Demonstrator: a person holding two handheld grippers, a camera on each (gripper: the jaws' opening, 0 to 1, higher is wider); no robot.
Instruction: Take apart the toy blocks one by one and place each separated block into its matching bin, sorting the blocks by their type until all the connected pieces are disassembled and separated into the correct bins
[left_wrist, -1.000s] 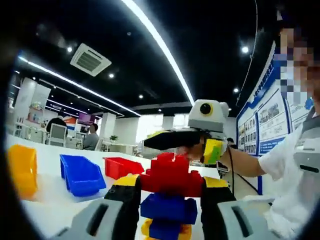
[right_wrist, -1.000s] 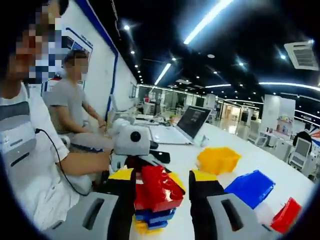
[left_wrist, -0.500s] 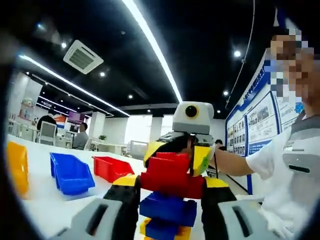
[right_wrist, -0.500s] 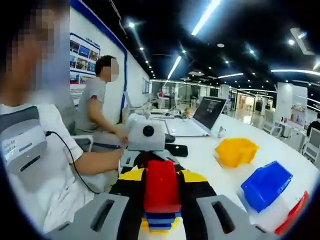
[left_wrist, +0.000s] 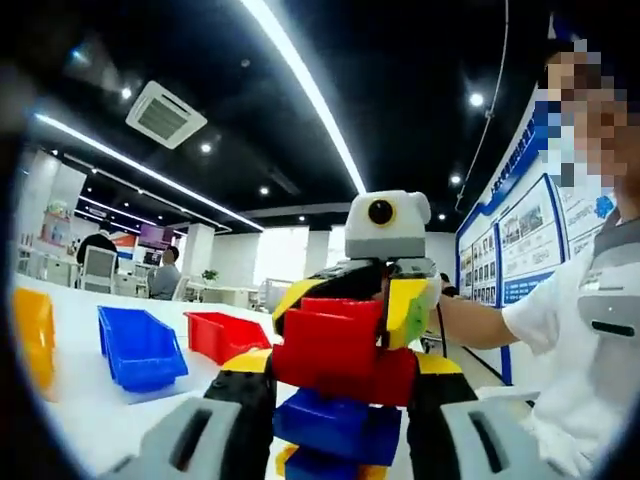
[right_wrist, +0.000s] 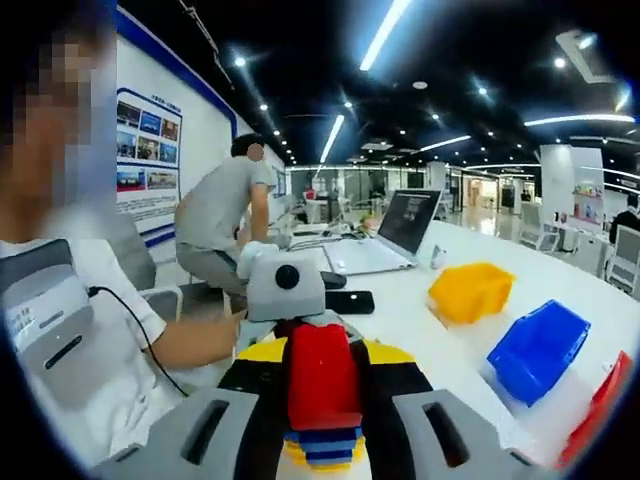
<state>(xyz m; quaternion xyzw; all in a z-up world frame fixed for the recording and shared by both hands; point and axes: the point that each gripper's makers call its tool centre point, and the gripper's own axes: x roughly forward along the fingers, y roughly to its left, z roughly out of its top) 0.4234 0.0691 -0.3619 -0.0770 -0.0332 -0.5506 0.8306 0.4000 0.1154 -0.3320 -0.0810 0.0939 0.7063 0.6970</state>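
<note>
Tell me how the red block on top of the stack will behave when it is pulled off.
The red block looks like stiff moulded plastic, so it should not flex. Its glossy faces may slip between the right gripper jaws. It probably snaps free suddenly from the blue block below, which the left gripper clamps.

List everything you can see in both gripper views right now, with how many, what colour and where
Block stack: one; red on top, blue below, yellow at the bottom; held up between both grippers.
Bins: three on the white table; yellow bin, blue bin, red bin.
Laptop: one, dark, open, far end of table.
Phone-like object: one, black, on table.
Wall posters: blue-framed.
Other people: one bending by the table, others seated far off.
Left gripper: shut on the stack.
Right gripper: shut on the top red block.
</note>
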